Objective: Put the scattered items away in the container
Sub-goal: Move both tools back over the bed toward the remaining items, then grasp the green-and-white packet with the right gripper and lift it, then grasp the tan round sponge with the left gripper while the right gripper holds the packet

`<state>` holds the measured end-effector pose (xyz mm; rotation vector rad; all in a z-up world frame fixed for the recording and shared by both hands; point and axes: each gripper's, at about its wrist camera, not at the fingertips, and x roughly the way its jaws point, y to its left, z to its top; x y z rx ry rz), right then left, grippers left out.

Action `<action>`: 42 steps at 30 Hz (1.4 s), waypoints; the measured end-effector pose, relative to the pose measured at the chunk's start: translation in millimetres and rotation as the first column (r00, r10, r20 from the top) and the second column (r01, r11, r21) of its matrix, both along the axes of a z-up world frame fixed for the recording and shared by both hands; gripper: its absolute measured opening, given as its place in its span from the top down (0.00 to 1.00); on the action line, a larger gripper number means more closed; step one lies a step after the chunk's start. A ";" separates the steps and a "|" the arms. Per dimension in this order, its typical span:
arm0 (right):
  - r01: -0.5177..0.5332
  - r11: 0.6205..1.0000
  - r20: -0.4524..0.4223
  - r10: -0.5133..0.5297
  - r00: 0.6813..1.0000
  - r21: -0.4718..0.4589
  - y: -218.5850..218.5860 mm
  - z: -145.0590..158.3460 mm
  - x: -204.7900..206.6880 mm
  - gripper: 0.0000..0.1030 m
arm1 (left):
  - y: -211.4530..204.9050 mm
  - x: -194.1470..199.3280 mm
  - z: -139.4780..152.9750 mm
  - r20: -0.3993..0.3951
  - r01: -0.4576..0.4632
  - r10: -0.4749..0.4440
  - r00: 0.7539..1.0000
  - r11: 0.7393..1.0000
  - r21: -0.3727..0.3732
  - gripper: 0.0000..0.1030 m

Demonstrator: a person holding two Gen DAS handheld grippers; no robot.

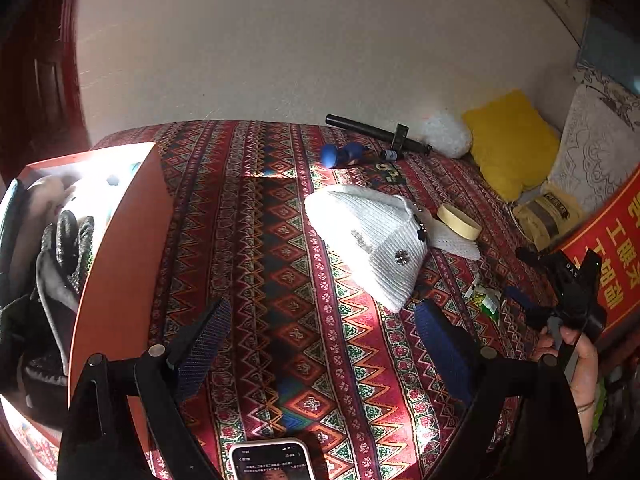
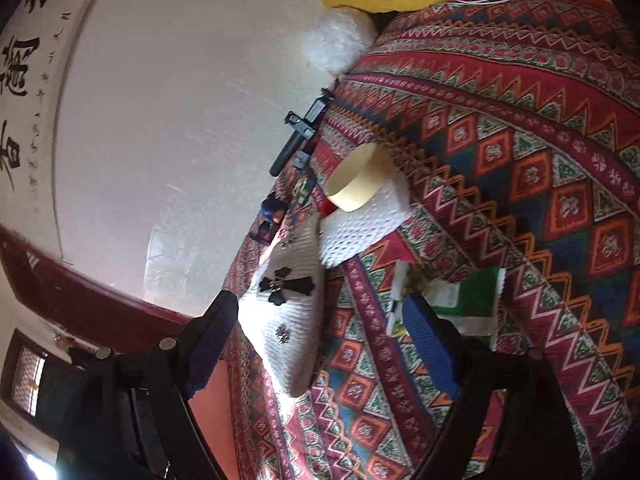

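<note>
Orange box (image 1: 120, 248) w/ black gloves (image 1: 66, 248) at left. L gripper (image 1: 324, 344) jaws apart, empty, over patterned cloth (image 1: 260, 240). White knit hat (image 1: 372, 240), tape roll (image 1: 460, 221) mid-right. R gripper (image 2: 320, 344) wide, nothing gripped, beside hat.

Left tool (image 1: 320, 344) and right tool (image 2: 320, 344) both gape wide, empty, angled downward.

white knit hat (image 1: 372, 240): flat on patterned cloth | orange container (image 1: 120, 264): open, gloves inside
</note>
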<state>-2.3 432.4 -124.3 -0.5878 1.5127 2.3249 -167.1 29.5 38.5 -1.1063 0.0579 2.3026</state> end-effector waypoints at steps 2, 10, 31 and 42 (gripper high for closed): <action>0.003 0.999 0.089 -0.007 0.996 0.046 4.8 -2.8 -1.2 0.17 | 7.1 0.3 1.0 -0.006 0.011 -0.011 1.000 1.000 -0.002 0.09; -0.128 0.975 0.436 0.036 0.899 0.183 -5.9 -38.6 -45.3 0.05 | -40.2 -27.2 -0.3 0.024 -0.107 0.107 0.994 0.994 0.020 0.09; -0.027 0.982 -0.005 0.029 1.000 0.185 -9.8 28.4 -10.4 0.67 | -16.7 -11.5 3.6 -0.078 -0.041 0.035 0.996 0.997 -0.072 0.09; 0.054 0.998 -0.226 -0.062 0.972 -0.042 68.9 26.7 20.5 0.67 | 262.6 -15.7 -56.4 0.071 0.318 -0.311 0.948 0.935 -0.155 0.09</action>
